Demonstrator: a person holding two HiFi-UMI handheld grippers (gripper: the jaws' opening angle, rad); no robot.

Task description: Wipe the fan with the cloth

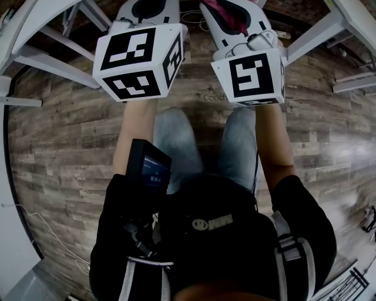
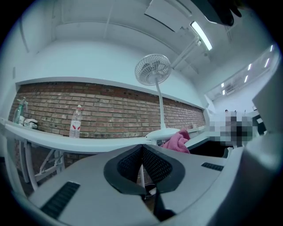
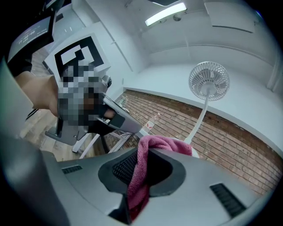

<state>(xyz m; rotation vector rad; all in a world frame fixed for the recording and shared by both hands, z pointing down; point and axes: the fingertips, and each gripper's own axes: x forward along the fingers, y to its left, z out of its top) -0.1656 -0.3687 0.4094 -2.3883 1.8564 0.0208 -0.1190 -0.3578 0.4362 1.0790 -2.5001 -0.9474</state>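
Note:
A white pedestal fan stands upright on a white table, its round base on the tabletop. From the right gripper view the fan rises ahead and to the right. My right gripper is shut on a pink cloth, which drapes over the jaws; the cloth also shows at the top of the head view. My left gripper is shut with nothing between its pads. It is held short of the table, left of the fan's base.
A clear plastic bottle stands on the table against a brick wall. More items sit at the table's far left. White table legs and wood flooring lie below me.

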